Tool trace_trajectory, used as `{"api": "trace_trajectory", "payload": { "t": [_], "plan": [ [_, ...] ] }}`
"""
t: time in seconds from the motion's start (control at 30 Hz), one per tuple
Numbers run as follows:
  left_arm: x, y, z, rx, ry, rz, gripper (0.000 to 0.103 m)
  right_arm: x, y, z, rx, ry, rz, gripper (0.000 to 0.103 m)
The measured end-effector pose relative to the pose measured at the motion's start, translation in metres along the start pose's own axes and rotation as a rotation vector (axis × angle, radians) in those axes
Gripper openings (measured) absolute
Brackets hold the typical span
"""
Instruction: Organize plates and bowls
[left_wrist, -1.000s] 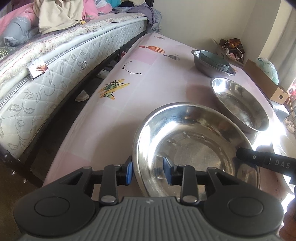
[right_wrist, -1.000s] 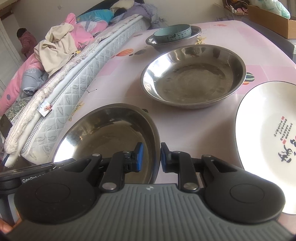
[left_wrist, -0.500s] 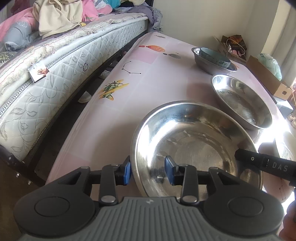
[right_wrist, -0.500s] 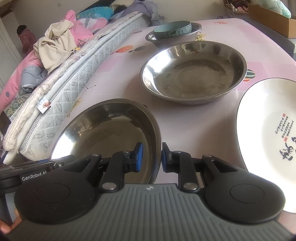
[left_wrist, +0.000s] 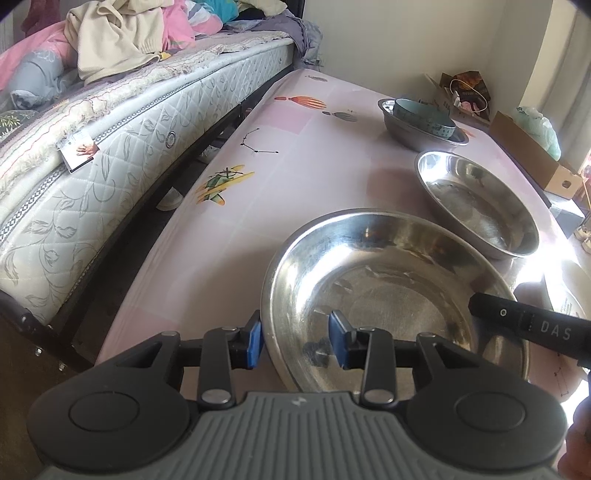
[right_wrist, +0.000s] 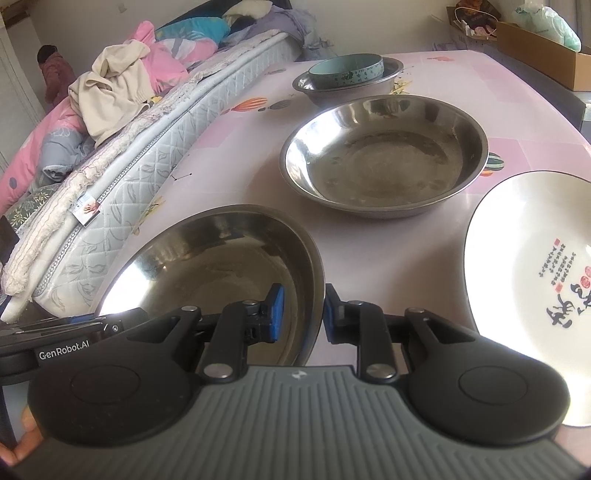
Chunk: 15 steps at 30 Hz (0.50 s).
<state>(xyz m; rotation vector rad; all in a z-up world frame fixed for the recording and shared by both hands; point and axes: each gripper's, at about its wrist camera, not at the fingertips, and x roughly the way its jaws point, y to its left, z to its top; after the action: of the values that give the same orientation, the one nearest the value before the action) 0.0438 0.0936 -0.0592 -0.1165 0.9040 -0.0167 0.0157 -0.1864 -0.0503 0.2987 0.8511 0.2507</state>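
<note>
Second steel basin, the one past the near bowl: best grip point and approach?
Take the second steel basin by its thin flared rim on the near edge, one of the fingers inside and one outside, coming from above and the near side. The wall is shallow and sloping, the body too wide to span. The white plate crowds its right side; the stacked bowls sit behind.

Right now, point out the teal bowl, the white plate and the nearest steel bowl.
teal bowl (right_wrist: 345, 70), right wrist view, its outer wall.
white plate (right_wrist: 517, 273), right wrist view, its bare inner face.
nearest steel bowl (left_wrist: 388, 295), left wrist view, its inner bottom.
</note>
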Motion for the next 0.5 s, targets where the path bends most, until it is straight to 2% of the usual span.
{"api": "trace_trajectory", "payload": {
  "t": [0.37,0.5],
  "plan": [
    [0.0038,0.0053,-0.0019,-0.011,0.012,-0.036,0.037,0.0028,-0.0055,-0.0026,0.027,0.016,0.003,0.022],
    [0.0065,0.0057,0.0006,-0.001,0.006,-0.031,0.041,0.0025,-0.0063,-0.0027,0.034,0.003,0.0,0.021]
  ]
}}
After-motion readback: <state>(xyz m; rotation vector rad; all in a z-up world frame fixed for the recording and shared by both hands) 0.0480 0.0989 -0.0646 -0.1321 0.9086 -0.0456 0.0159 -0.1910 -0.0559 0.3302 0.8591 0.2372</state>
